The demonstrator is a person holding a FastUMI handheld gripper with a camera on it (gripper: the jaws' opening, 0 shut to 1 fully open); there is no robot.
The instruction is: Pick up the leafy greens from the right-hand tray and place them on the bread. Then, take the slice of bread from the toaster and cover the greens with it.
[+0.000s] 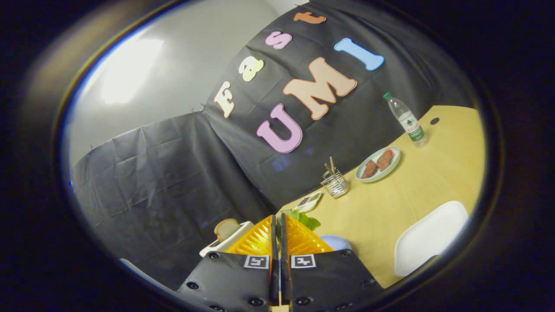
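On the left, just beside the fingers, a white toaster (225, 243) stands with a slice of bread (226, 229) poking up out of its slot. The gripper (278, 222) comes next: its fingers are pressed nearly together, with only a thin slit between them, and leafy greens (303, 219) show right at their tips (whether the leaves are actually pinched there or merely lie behind, I cannot tell). Just right of the fingers a pale blue round thing (336, 242) peeks out, mostly hidden, so I cannot say what it is. Beyond the greens lies a small tray (308, 202) with something dark on it, at the edge of the yellow bench (412, 195). Further right stands a wire holder (335, 183) with sticks in it, and just past it a pale plate (378, 164) carrying two reddish-brown pieces. Nearer the gripper, well apart from the plate, lies a white tray (429, 237). At the far right end stands a clear bottle (406, 120) with a green cap.
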